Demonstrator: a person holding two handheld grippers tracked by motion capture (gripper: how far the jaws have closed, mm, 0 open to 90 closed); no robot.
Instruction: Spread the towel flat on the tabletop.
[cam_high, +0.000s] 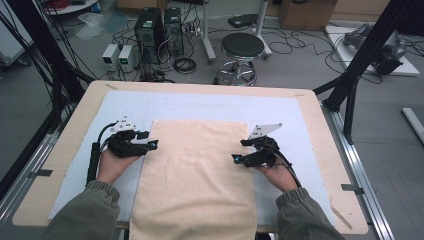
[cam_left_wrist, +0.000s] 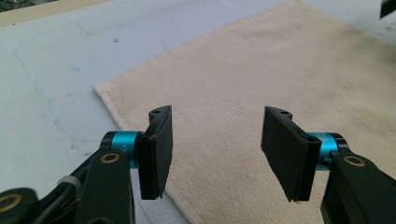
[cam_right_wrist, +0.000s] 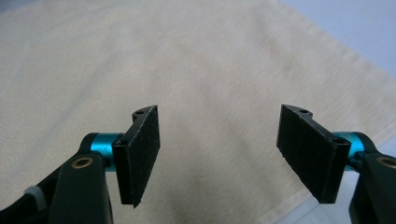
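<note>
Both tongs wide apart over towel (cam_high: 195, 170), near hem apparently cut off

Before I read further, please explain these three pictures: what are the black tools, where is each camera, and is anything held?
A person sits at a table and holds one tool in each hand. Each tool is a hand-held gripper with two black jaws.

The high view looks down from above. There the left hand-held gripper is at the left edge of a beige towel, and the right hand-held gripper is at its right edge. The towel lies flat on a pale blue mat.

The other two pictures come from small cameras on the tools. Each looks along its own jaws: left, right. Both pairs stand wide open, so nothing is held.
</note>
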